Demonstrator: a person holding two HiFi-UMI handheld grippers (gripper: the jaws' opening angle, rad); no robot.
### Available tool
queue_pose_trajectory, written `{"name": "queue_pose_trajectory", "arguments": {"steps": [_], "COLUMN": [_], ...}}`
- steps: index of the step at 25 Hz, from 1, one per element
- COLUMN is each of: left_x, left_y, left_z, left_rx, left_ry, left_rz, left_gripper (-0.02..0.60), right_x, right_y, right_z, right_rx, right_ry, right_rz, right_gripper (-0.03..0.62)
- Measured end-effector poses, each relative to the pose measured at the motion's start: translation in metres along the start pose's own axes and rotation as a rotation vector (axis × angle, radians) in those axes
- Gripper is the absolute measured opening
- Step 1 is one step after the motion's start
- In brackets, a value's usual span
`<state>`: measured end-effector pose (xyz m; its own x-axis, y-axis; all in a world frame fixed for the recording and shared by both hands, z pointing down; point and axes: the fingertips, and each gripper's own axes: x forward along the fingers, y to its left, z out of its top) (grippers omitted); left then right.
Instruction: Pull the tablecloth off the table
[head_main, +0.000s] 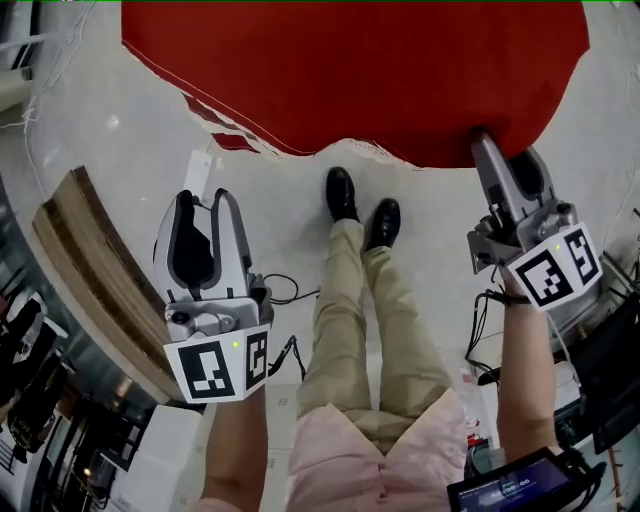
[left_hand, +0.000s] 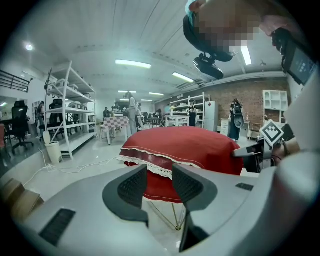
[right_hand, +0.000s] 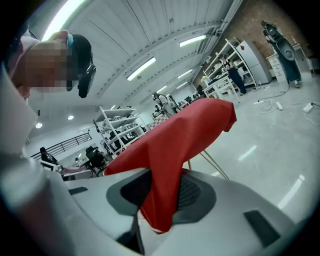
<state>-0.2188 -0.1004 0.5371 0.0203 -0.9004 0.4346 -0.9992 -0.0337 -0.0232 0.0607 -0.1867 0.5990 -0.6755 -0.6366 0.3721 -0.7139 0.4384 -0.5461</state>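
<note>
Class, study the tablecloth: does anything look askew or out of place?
The red tablecloth sits askew: one edge is bunched and drawn out between the jaws of the right gripper, while its lace-trimmed edge near the left gripper hangs loose.

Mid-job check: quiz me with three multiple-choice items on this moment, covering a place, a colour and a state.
1. Relative to the tablecloth, the left gripper is: A) gripping it B) lying on top of it C) short of it, over the floor.
2. The tablecloth is: A) red B) blue C) green.
3. The right gripper is: A) open, empty B) shut on the tablecloth's edge C) holding a cable.
C: the head view shows it short of the hem. A: red in all views. B: cloth is pinched between its jaws.
</note>
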Motion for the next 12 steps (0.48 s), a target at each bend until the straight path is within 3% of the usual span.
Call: {"name": "queue_pose_trajectory", "arguments": {"steps": [2,4,9,12], "left_x": [-0.004,-0.004,0.012,0.013], "left_y": [-0.005,-0.009,-0.019,-0.031], "left_z": [0.007,0.008,0.001,0.008], "left_rx": [-0.014,-0.034,-0.113,-0.219], "left_ry": [-0.004,0.006,0.041,0.042], "left_rz": [-0.003,-0.028,-0.131,-0.181], "left_gripper": [0.153,0.161,0.261,0.299], "right_x": [-0.006,-0.009,-0.012,-0.026], "right_y": [0.008,0.016,0.026,0.036], "right_z": [0.013,0.023,0.033,0.051], "right_rx": [-0.012,-0.005,-0.001,-0.003], "right_ry": [0.003,0.015,0.051,0.062], "right_rz": [0.0,-0.002,-0.03,-0.025], "right_gripper": [0.076,0.039,0.034,0.034]}}
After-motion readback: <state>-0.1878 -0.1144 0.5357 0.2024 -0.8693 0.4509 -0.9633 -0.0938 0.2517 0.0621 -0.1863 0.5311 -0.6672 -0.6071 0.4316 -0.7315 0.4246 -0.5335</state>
